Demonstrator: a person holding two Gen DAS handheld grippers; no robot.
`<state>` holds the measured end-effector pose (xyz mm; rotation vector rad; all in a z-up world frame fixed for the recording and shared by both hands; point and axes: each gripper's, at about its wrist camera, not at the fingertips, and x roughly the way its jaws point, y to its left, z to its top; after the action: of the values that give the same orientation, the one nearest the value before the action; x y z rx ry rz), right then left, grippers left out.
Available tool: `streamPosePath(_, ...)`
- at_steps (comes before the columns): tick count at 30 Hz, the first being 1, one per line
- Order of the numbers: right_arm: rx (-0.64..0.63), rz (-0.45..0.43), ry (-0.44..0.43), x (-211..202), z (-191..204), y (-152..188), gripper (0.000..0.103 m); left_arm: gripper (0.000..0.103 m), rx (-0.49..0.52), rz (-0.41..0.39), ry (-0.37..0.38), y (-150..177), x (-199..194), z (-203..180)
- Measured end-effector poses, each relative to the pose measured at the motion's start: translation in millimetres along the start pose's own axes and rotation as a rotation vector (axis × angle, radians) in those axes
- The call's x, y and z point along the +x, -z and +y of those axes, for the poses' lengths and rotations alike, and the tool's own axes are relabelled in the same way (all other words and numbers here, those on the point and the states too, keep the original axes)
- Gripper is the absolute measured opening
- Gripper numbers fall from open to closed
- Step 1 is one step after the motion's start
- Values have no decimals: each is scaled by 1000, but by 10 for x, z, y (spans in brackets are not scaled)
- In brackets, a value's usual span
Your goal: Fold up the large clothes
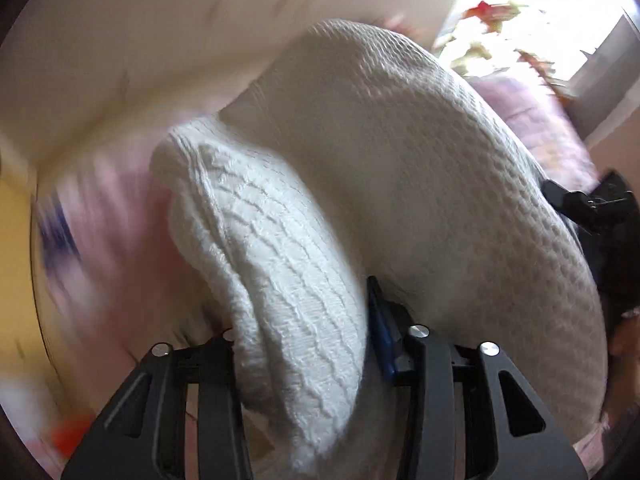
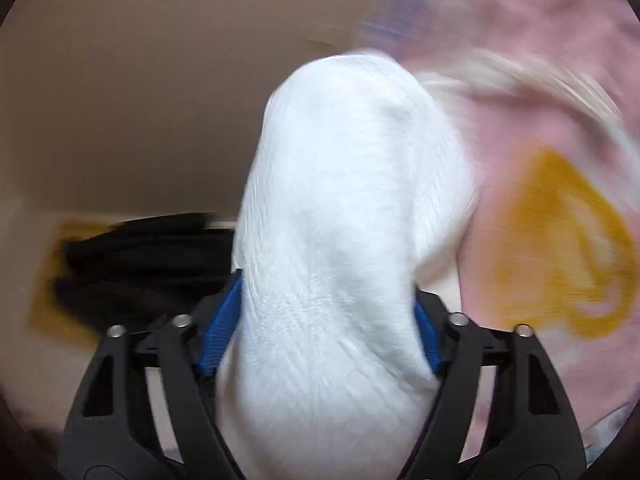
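Note:
A white knitted sweater [image 1: 360, 168] fills the left wrist view, lifted in the air. My left gripper [image 1: 304, 320] is shut on a thick cable-knit fold of it; its blue pads [image 1: 380, 328] press the cloth. In the right wrist view my right gripper [image 2: 320, 328] is shut on another bunch of the same white sweater [image 2: 348, 208], with blue pads [image 2: 220, 328] on both sides. The other gripper [image 1: 592, 204] shows as a black shape at the right edge of the left wrist view. Both views are blurred by motion.
A pink bedspread [image 2: 540, 120] with a yellow print [image 2: 568, 248] lies below at the right. A dark object [image 2: 140, 264] sits low at the left by a beige wall [image 2: 140, 100]. A bright window [image 1: 540, 20] is at the upper right.

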<state>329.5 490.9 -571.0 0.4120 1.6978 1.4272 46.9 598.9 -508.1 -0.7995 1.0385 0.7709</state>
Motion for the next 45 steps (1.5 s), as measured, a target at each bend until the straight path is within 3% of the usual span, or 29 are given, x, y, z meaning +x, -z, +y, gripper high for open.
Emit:
streamPosePath(1,11,-9,23,48,-248,40,60,33,-35,51,-27,130,263,130)
streamPosePath(2,21,-20,-37,40,-362,90,60,35,-65,48,-12,242,375,237)
streamPosePath(4,-45,-50,-46,-18,-325,197,59,37,-58,-25,29,311,272,297)
streamPosePath(7,-109,-95,89,-145,-148,311,60,38,-85,-23,69,263,102,382)
streamPosePath(9,-182,-140,231,-295,78,338,60,38,-112,-23,87,222,-57,543)
streamPosePath(12,-391,-192,408,-575,701,432,60,38,-112,-31,90,122,-208,734)
streamPosePath(15,-455,-156,329,-471,1157,657,66,38,-26,-56,61,-48,-252,761)
streamPosePath(16,-469,-137,339,-473,1254,733,66,37,30,-66,36,-167,-182,730)
streamPosePath(18,-493,-93,394,-233,1224,964,66,37,36,-69,22,-314,-183,732)
streamPosePath(20,-516,-69,544,126,1114,1010,66,36,-42,-75,25,-520,-121,926)
streamPosePath(22,-619,-121,661,240,1080,1207,66,36,-74,-77,-4,-676,28,1061)
streamPosePath(24,-666,-176,717,272,1061,1329,66,37,-31,-59,-38,-774,123,1147)
streamPosePath(27,-687,-266,756,145,1245,1528,67,35,39,-69,-69,-910,1,1105)
streamPosePath(30,-739,-310,740,-4,1477,1781,67,35,16,-126,-48,-953,-361,878)
streamPosePath(32,-774,-327,773,-1,1561,1834,67,50,5,-161,-39,-789,-708,628)
streamPosePath(34,-772,-331,768,19,1562,1805,67,84,-1,-188,-15,-578,-919,430)
streamPosePath(35,-746,-321,772,44,1534,1755,67,88,-5,-196,-4,-494,-969,316)
streamPosePath(37,-697,-310,806,58,1504,1684,67,89,-12,-182,40,-285,-940,139)
streamPosePath(39,-649,-293,832,76,1413,1591,67,89,-33,-116,66,-36,-712,63)
streamPosePath(42,-639,-266,875,163,1255,1479,75,89,-76,-38,50,182,-300,90)
streamPosePath(45,-618,-226,867,222,1092,1403,79,89,-95,-21,19,228,55,231)
